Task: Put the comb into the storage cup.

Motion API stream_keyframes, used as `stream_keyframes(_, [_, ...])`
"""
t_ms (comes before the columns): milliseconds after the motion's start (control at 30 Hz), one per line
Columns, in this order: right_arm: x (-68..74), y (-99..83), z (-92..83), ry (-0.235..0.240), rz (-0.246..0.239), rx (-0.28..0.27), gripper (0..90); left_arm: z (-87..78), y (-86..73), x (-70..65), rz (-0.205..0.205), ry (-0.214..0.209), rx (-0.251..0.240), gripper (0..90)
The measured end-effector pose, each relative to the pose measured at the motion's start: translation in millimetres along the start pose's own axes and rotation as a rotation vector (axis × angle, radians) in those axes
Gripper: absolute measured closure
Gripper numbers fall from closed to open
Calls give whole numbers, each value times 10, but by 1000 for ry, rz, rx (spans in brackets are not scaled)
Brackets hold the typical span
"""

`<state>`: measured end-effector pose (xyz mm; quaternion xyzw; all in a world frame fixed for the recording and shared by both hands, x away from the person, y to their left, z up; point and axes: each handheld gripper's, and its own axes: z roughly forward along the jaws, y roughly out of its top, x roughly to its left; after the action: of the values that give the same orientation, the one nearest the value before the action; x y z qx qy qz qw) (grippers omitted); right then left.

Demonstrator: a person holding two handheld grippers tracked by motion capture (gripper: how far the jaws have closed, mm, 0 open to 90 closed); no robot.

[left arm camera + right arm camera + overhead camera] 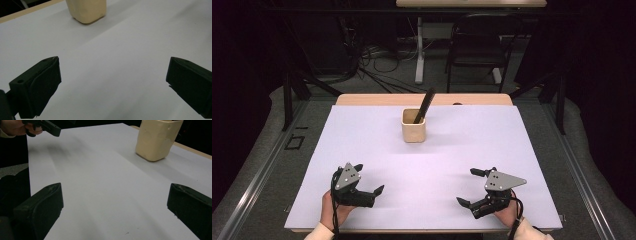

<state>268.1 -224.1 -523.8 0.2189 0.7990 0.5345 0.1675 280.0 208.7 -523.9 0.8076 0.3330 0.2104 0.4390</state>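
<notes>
High view: white-covered desk (pixel 422 165). A cream square cup (pixel 413 126) stands toward the far middle, with a dark slender tool (pixel 424 106) leaning out of it to the upper right; what kind of tool cannot be made out. The left hand-held gripper (pixel 369 179) and right hand-held gripper (pixel 470 186) rest at the near edge, well apart from each other and from the cup, jaws spread, nothing between them. A dark chair (pixel 479 47) and floor cables (pixel 377 67) lie beyond the desk.

Left gripper view: left hand-held gripper (pixel 113 75) spread wide over bare desk cover (pixel 120 42). The cup (pixel 86 10) sits ahead, top cut off by the frame, so its contents are hidden.

Right gripper view: right hand-held gripper (pixel 115 200) likewise wide open and empty. The cup (pixel 157 140) is ahead to the right, rim partly cropped. The other gripper (pixel 47 127), held in a hand (pixel 17 127), shows at top left, mostly cut off.
</notes>
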Motion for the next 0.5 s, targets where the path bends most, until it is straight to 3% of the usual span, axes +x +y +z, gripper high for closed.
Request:
stream_keyframes(200, [0, -1, -4, -1, 4, 0, 0, -46, -72, 19, -4, -3, -4, 0])
stream_keyframes(500, [1, -1, -3, -1, 3, 1, 0, -102, -131, -22, 27, 8, 3, 0])
